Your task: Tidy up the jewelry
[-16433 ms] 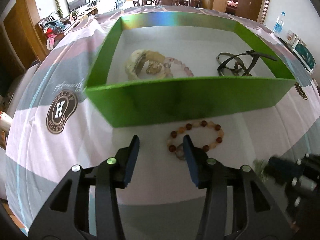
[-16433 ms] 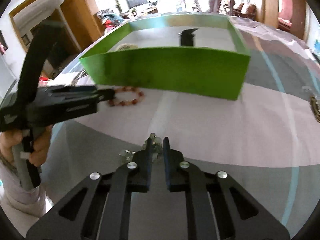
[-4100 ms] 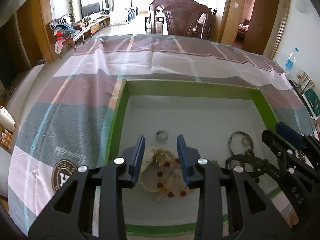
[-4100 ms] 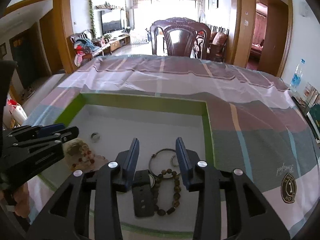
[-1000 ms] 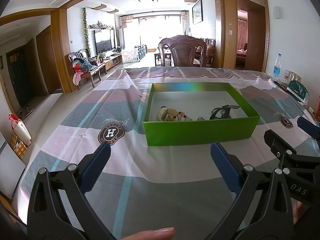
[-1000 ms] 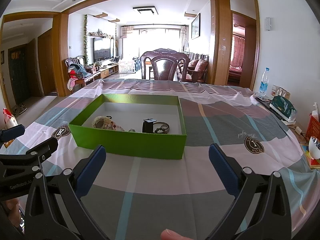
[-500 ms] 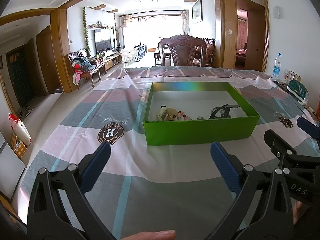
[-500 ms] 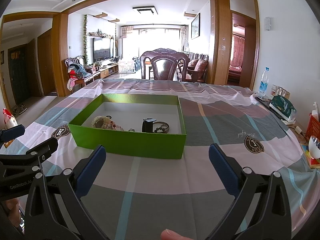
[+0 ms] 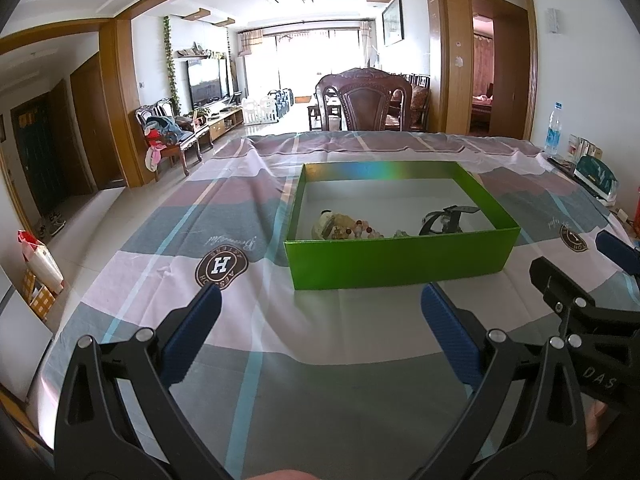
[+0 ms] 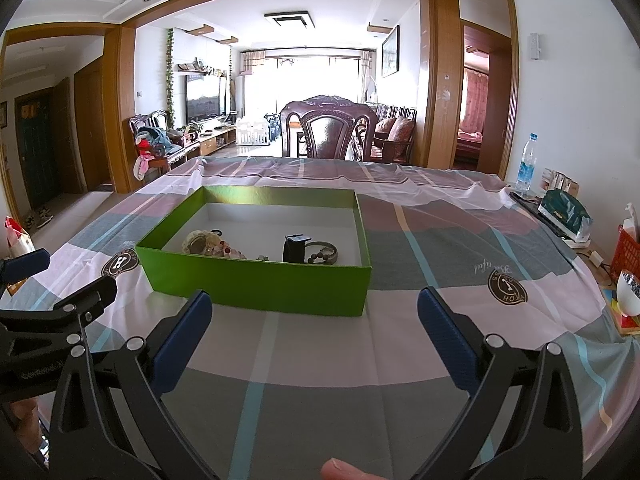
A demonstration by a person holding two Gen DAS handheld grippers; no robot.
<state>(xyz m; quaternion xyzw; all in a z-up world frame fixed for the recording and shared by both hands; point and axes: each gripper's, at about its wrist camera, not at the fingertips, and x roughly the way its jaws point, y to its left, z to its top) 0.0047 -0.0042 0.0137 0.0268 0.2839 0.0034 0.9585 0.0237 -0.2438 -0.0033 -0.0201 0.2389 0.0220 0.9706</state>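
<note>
A green box stands on the checked tablecloth ahead of both grippers. Inside lie a cream and pink bead pile on the left and a dark strap with a bangle and dark beads on the right. My left gripper is wide open and empty, held back from the box's near wall. My right gripper is also wide open and empty, near the box's front right. Each gripper shows in the other's view.
The tablecloth carries round logos. A dark wooden chair stands behind the table. A water bottle, a teal pouch and a red basket sit along the right edge.
Since 4 s ago both grippers pulled back out of the box and opened wide. Over the last second nothing has visibly moved.
</note>
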